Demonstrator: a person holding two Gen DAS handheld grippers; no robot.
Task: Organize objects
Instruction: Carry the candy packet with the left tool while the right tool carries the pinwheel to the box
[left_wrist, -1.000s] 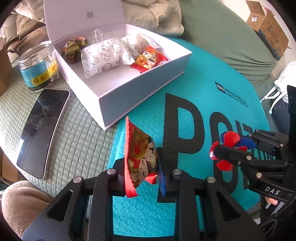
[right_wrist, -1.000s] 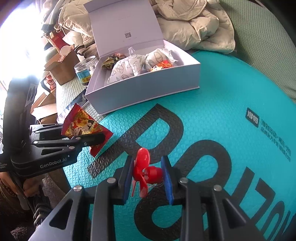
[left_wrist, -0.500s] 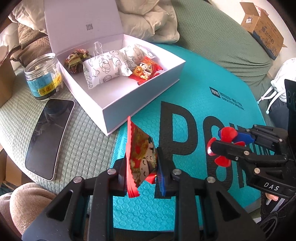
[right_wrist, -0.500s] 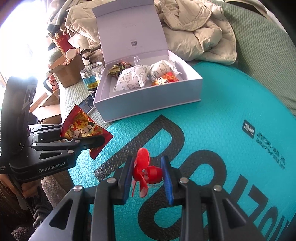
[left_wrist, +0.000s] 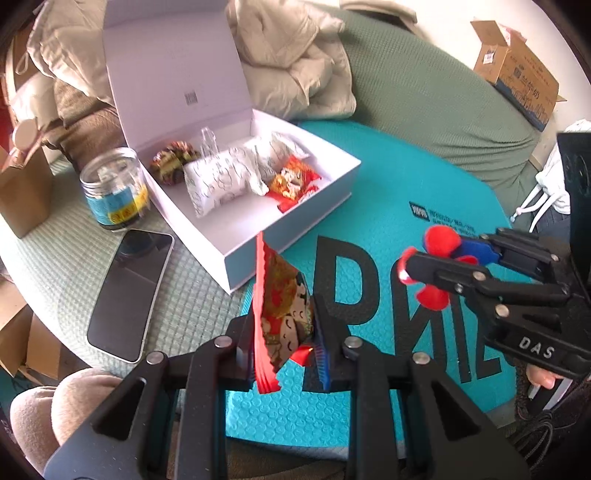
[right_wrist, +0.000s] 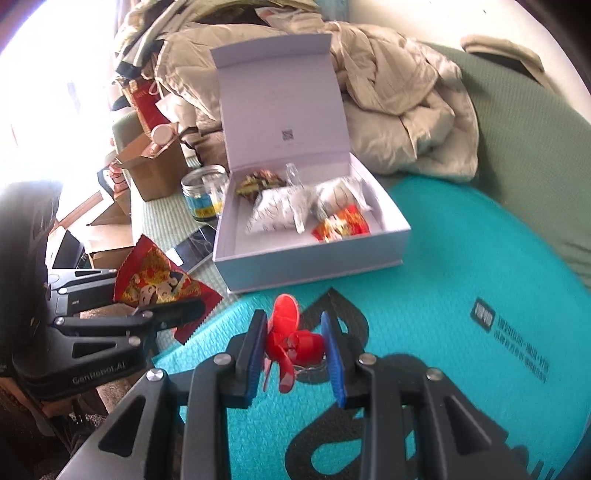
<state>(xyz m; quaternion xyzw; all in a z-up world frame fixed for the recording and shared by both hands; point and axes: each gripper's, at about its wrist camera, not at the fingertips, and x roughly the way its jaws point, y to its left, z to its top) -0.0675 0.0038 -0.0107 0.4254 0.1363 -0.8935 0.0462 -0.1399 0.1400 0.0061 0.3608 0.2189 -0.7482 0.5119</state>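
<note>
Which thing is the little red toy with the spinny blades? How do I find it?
Start at the big teal foam mat with black letters, in front of the open white box. Above it, the right gripper pinches a small red plastic propeller toy between blue pads. Unlike the flat red snack packet beside it, it has blades.

Landmark: the open box (left_wrist: 295, 218) lay partly on the mat (left_wrist: 424, 177).
In the box: two wrapped buns (left_wrist: 218, 181), a snack packet (left_wrist: 291, 181), a small bundle (left_wrist: 171, 162).
Left of the box: a jar (left_wrist: 112, 188), touching or just beside it.
Before the jar: a phone (left_wrist: 129, 291).
Behind the box: heaped bedding (left_wrist: 295, 62).
Before the box, above the mat: a held packet (left_wrist: 284, 310); right of it, a toy fan (left_wrist: 436, 266).
</note>
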